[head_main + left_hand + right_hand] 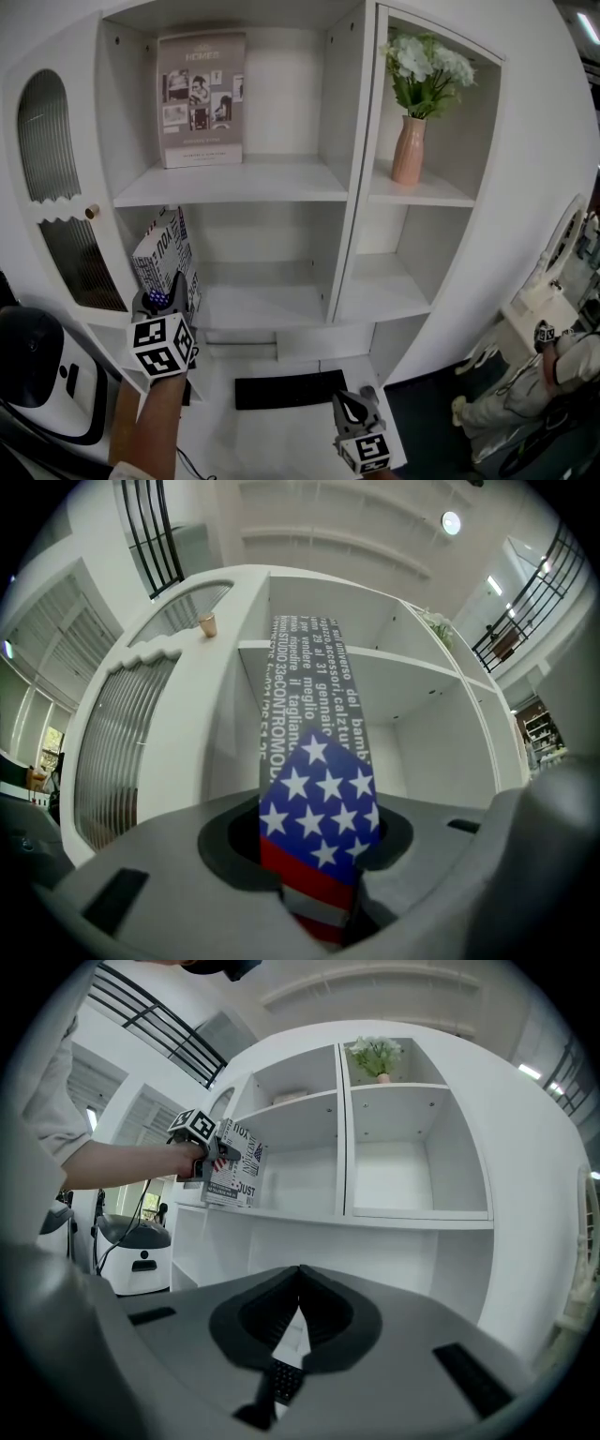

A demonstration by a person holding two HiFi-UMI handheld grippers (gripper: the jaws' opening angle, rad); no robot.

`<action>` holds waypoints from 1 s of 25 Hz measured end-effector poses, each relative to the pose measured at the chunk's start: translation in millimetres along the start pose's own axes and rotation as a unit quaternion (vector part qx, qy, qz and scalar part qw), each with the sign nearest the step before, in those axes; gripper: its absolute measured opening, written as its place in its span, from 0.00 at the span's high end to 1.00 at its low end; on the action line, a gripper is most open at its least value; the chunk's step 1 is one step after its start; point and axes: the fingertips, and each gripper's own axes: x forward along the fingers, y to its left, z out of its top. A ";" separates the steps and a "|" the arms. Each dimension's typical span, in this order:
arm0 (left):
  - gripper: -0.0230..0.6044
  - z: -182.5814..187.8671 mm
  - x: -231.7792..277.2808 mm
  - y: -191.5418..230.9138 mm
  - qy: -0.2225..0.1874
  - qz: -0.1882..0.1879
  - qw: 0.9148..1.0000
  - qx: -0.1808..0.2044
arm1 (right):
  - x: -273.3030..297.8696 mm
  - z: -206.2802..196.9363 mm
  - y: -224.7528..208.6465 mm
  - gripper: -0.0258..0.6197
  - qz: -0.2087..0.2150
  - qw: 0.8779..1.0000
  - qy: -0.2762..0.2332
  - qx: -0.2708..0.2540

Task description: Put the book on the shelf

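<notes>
Left gripper (165, 300): jaws clamped on book (165, 255), spread only as wide as its thickness, star-print cover pinched between them. Book upright, long axis vertical, leaning slightly, at front left corner of shelf (272, 307); unclear if bottom edge touches board. Open bay lies straight beyond jaws. Right gripper (354, 405): jaws closed, empty, below shelf, farther off. Placing likely falls to left.

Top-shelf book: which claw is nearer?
Left. Left claw is one shelf below the top-shelf book, gripping a printed book; right claw is lower, off right.
</notes>
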 end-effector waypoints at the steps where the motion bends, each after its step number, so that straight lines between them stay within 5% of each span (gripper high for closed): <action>1: 0.71 -0.5 3.7 0.4 0.000 0.000 1.000 -0.001 | 0.0 -0.4 -0.7 0.95 -0.001 1.000 0.003 0.001; 25: 0.71 -12.4 70.6 10.8 0.005 0.006 1.000 0.007 | 0.2 -9.3 -17.6 0.96 -0.024 0.999 0.021 0.000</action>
